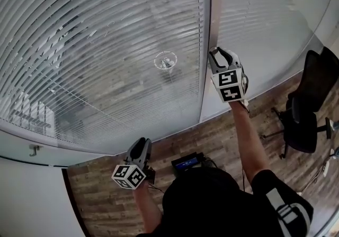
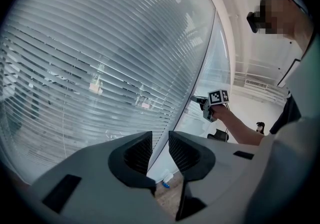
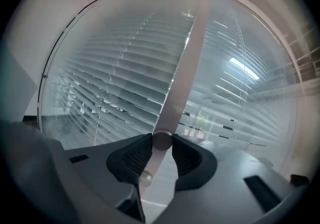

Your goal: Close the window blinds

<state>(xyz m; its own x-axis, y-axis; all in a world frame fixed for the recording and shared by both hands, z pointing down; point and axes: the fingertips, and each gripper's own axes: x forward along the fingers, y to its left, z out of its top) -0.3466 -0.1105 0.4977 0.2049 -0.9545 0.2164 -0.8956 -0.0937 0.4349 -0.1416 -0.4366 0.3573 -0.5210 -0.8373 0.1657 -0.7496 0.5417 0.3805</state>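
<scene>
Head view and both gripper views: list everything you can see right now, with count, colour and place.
blinds: two panels, white-grey slats, across the window
window post: one, white, between the panels
knob: one, grey, round, in front of the post
office chair: one, black, on the floor at right
device: one, black with a blue screen, on the floor below the window
floor: brown wood planks
right tool: grey, raised at the post, jaws closed on the knob
left tool: grey, held low, jaws apart, nothing between them

Black office chair, wood floor, blue-screened device
</scene>
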